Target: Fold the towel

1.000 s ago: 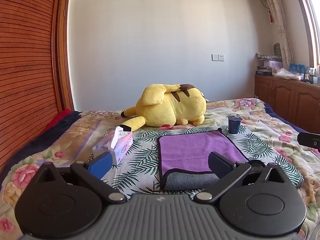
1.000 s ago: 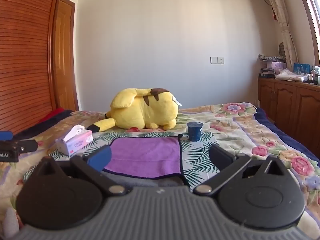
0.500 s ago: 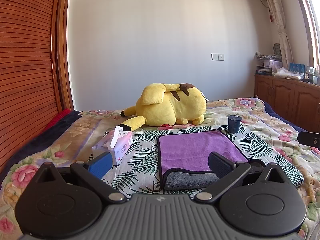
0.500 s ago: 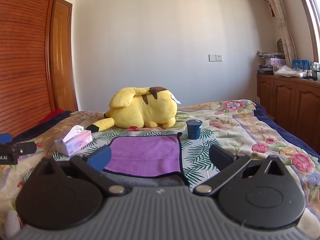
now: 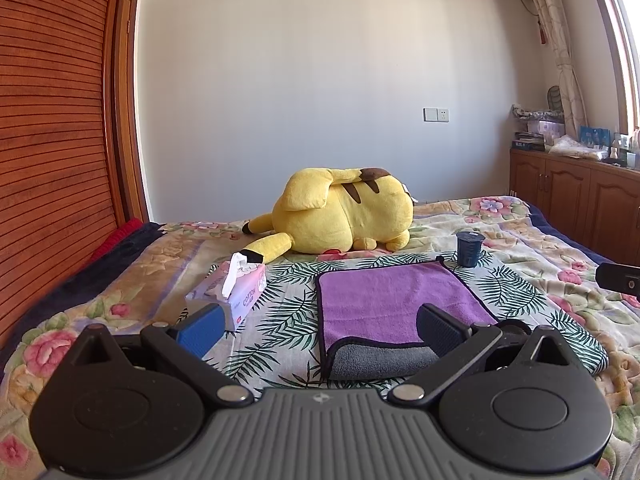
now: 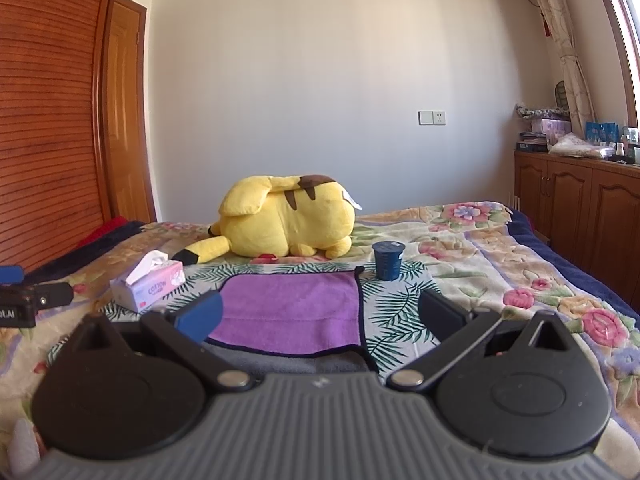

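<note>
Sunlit bedroom, with a flowered bedspread (image 5: 520,240) stretching ahead of both my tongs. My left gripper (image 5: 320,326) is spread wide, holding nothing; my right gripper (image 6: 320,312) is likewise released and empty. Both hang low above the near edge of the bed.

Straight ahead of the right gripper, just past its fingertips, lies the towel (image 6: 292,308), purple side up with a dark hem; from the left gripper it sits ahead and slightly to the right (image 5: 392,300). Its near edge shows a grey layer curling out beneath the purple, so I judge at least one fold is already made: the cloth lies doubled, flat and fairly square. Whether another fold is wanted I cannot say from this; if so, it is not yet begun, since neither gripper touches the fabric.

Beyond the towel's far right corner stands a small dark cup (image 6: 387,261), close enough that a swept corner could nudge it. Ahead-left of the left gripper sits a tissue box (image 5: 234,292), clear of the cloth. Further back lies a yellow plush toy (image 5: 344,212), well apart.
</note>
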A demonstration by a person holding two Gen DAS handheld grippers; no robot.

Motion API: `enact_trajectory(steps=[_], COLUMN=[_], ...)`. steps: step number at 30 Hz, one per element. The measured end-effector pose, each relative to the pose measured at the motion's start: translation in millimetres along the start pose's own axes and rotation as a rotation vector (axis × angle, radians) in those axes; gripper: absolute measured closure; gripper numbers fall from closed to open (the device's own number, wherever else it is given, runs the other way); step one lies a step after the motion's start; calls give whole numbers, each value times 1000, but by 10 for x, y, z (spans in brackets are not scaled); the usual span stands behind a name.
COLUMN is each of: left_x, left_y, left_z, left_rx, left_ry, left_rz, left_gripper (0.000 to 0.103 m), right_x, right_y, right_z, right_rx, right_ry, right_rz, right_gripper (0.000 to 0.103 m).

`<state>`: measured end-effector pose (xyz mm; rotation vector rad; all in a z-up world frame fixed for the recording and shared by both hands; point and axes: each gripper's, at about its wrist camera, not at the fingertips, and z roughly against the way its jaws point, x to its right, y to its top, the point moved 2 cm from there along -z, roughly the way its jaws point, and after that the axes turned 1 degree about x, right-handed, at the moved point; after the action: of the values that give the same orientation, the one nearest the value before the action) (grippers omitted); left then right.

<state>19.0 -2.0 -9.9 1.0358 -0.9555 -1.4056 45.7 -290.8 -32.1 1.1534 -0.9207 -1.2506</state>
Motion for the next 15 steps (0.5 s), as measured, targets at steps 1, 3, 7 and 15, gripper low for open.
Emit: enact_trajectory(steps=[1, 3, 7, 15], left_x=[0, 2, 4, 1], left_y=[3, 9, 8, 9], left_z=[7, 10, 10, 11], left_rx=[1, 1, 1, 1], left_ry=[0, 0, 0, 0], left_rz=[0, -1, 0, -1], left_gripper=[19, 19, 19, 19], right_x=[-1, 1, 2, 0], right_y=[-1, -1, -6, -5], right_z=[0, 0, 1, 1], right_rx=[0, 1, 1, 1], right_ry=[-1, 0, 0, 0], right_rz=[1, 0, 1, 0], right_gripper=[0, 0, 0, 0])
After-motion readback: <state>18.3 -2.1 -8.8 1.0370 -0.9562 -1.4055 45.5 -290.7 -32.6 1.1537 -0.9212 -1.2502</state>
